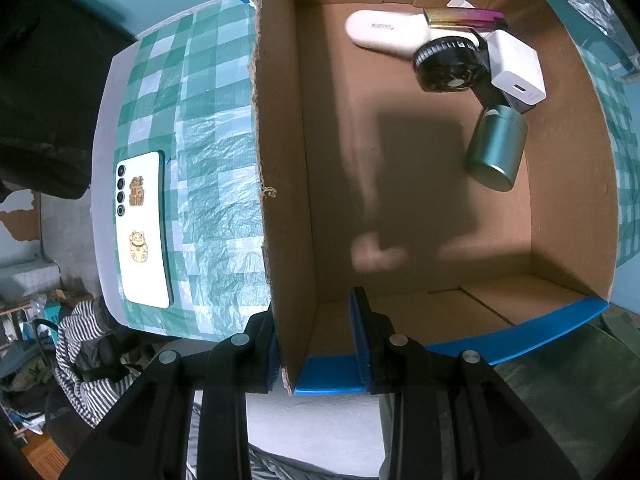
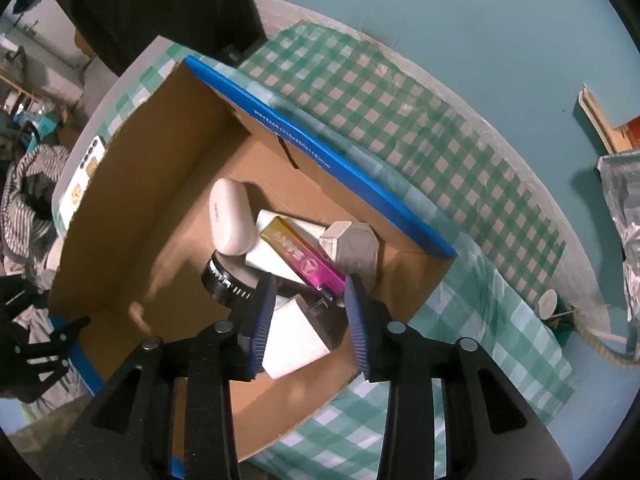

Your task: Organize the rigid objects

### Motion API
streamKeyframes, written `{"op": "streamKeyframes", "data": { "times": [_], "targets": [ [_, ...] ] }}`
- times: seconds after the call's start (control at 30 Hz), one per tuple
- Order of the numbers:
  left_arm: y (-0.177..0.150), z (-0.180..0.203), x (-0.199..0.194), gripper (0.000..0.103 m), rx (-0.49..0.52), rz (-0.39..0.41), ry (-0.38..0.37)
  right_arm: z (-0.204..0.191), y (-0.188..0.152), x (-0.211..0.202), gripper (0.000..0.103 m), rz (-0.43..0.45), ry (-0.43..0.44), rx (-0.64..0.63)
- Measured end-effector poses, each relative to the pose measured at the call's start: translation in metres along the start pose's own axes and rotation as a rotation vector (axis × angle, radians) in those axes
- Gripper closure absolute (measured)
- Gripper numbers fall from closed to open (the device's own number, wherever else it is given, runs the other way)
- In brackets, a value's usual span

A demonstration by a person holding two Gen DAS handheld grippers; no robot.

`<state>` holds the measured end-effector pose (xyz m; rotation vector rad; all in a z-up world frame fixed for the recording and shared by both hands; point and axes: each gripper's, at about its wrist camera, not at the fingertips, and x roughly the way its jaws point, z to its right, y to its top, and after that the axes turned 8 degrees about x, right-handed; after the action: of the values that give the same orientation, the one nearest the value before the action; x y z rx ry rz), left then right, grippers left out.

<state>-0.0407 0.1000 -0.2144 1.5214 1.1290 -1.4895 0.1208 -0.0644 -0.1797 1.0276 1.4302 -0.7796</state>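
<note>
A cardboard box (image 1: 280, 160) stands on the checked tablecloth. Inside lie a white oval case (image 1: 384, 34), a black round device (image 1: 446, 66), a white charger (image 1: 518, 70), a pink-gold bar (image 1: 464, 16) and a green metal canister (image 1: 496, 148). My left gripper (image 1: 316, 344) is open, its fingers straddling the box's near corner wall. A white phone (image 1: 142, 228) with gold stickers lies outside the box at the left. My right gripper (image 2: 310, 320) is open above the box, over the white charger (image 2: 292, 340) and the pink-gold bar (image 2: 304, 258).
A grey octagonal box (image 2: 354, 250) sits in the box corner. The box has a blue rim (image 2: 320, 160). Striped clothing (image 1: 80, 344) lies off the table's left edge. A small candle holder (image 2: 548, 304) and a rope lie at the right.
</note>
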Motion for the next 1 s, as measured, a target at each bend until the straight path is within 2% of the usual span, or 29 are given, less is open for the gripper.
{"op": "streamKeyframes", "data": {
  "times": [0.13, 0.2, 0.57, 0.63, 0.7, 0.87, 0.93, 1.0],
  "targets": [
    [0.000, 0.000, 0.000, 0.073, -0.005, 0.001, 0.000, 0.002, -0.009, -0.012, 0.047, 0.040, 0.008, 0.019],
    [0.001, -0.001, 0.000, 0.073, -0.009, 0.001, 0.002, 0.004, -0.014, -0.018, 0.043, 0.057, 0.005, 0.034],
    [0.015, -0.009, -0.020, 0.069, -0.060, 0.058, 0.039, 0.024, -0.058, -0.069, 0.039, 0.199, -0.110, 0.170],
    [0.020, -0.012, -0.027, 0.066, -0.083, 0.080, 0.042, 0.028, -0.066, -0.080, 0.038, 0.230, -0.126, 0.200],
    [0.025, -0.014, -0.035, 0.058, -0.100, 0.099, 0.033, 0.033, -0.075, -0.092, 0.038, 0.262, -0.147, 0.226],
    [0.041, -0.012, -0.069, 0.057, -0.121, 0.183, 0.009, 0.044, -0.096, -0.127, 0.038, 0.348, -0.197, 0.298],
    [0.047, -0.008, -0.086, 0.051, -0.123, 0.228, 0.000, 0.052, -0.105, -0.138, 0.037, 0.361, -0.190, 0.344],
    [0.054, -0.003, -0.104, 0.038, -0.115, 0.277, -0.001, 0.056, -0.111, -0.148, 0.037, 0.365, -0.171, 0.372]
  ]
}}
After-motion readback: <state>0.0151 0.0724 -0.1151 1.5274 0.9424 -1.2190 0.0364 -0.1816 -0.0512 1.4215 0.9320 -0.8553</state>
